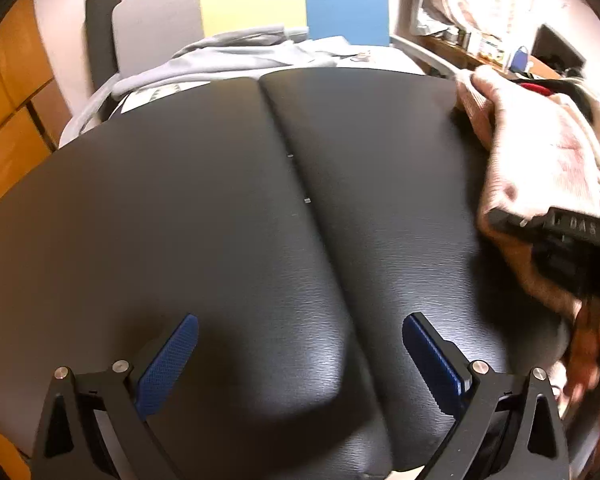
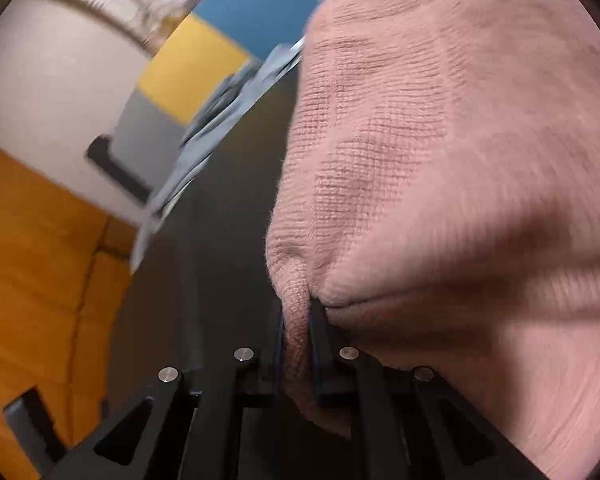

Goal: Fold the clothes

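right tongs (image 2: 296, 320) pinch pink knit (image 2: 440, 160) | left tongs (image 1: 300, 344) agape over black table (image 1: 220, 200) | grey garment (image 1: 228, 58) beyond

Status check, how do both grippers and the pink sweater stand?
Left gripper open, empty, over black table. Right gripper shut on pink sweater. Grey garment at far edge.

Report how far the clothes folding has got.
Done: nothing looks folded yet; the black padded table is bare in front of the open left tool. In hand: the right tool is shut on a bunched fold of the pink knit garment. Left: spreading and folding it, then the grey garment beyond the table.
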Demonstrator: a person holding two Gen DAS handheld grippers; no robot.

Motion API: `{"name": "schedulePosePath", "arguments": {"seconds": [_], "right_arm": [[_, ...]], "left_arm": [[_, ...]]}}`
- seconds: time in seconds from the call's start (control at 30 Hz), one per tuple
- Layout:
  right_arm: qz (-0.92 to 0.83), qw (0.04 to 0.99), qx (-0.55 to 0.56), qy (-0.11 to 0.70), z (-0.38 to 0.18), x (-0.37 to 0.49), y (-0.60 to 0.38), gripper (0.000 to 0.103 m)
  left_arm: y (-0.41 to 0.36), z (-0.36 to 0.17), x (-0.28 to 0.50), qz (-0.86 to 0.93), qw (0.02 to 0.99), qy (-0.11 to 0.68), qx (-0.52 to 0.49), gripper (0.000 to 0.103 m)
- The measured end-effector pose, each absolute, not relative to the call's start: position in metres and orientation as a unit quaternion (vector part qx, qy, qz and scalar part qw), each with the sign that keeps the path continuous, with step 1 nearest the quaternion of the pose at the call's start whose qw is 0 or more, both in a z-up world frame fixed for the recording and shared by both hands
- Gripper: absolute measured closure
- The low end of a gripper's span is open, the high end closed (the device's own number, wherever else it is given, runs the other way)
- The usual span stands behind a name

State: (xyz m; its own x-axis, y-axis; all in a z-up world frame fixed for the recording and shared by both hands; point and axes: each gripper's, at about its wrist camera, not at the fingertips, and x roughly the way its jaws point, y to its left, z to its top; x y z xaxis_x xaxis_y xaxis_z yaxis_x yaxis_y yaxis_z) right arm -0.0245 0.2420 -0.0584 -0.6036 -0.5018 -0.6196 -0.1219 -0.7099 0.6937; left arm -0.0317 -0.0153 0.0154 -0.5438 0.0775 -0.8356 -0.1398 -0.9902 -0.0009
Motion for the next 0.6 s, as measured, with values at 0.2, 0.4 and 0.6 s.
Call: {"name": "schedulePosePath", "arguments": {"seconds": [0.2, 0.4, 0.6], "right_arm": [[-0.813, 0.189, 0.435, -0.338, -0.051, -0.03, 0.189, 0.077], [-0.908, 0.091, 0.347, -0.214, 0.02, 0.002, 0.222, 0.064], [-0.923, -0.076, 0.361, -0.112, 0.035, 0.006, 0.292, 0.052]], "left_arm": [[-0.034, 0.009, -0.034, 0.871, 0.036, -0.011, -0.489, 0.0], [-0.02, 0.006, -0.041, 0.858, 0.056, -0.048, -0.508, 0.0], [0.034, 0.0, -0.061, 0.84, 0.098, -0.015, -0.533, 0.0]]}}
